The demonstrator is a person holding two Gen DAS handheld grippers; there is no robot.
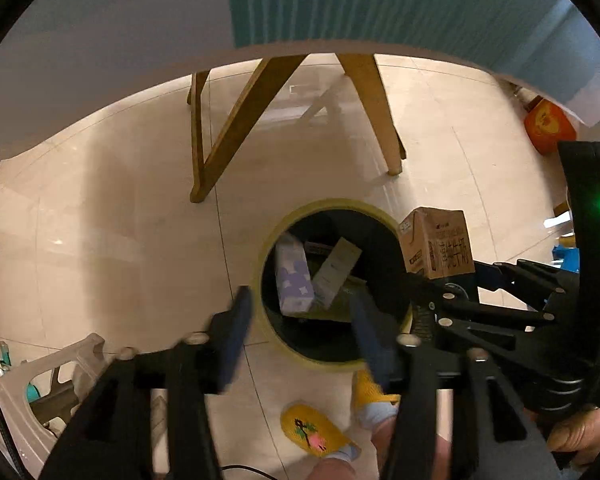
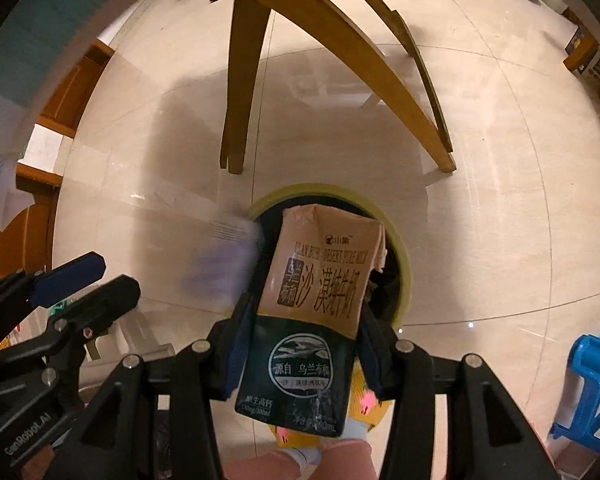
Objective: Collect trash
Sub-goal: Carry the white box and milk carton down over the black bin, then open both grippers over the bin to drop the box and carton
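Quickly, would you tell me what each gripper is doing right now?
Left gripper: open, holding nothing, above the trash bin.
Right gripper: closed on the milk carton, over the bin.

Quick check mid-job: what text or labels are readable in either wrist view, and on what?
"DESERT PURE MILK": brown-and-dark milk carton held in right gripper.
"沙漠纯牛奶": same carton, large print.
"GenRobot.AI": left gripper body.
Carton's small print and the boxes in the bin: too blurred.
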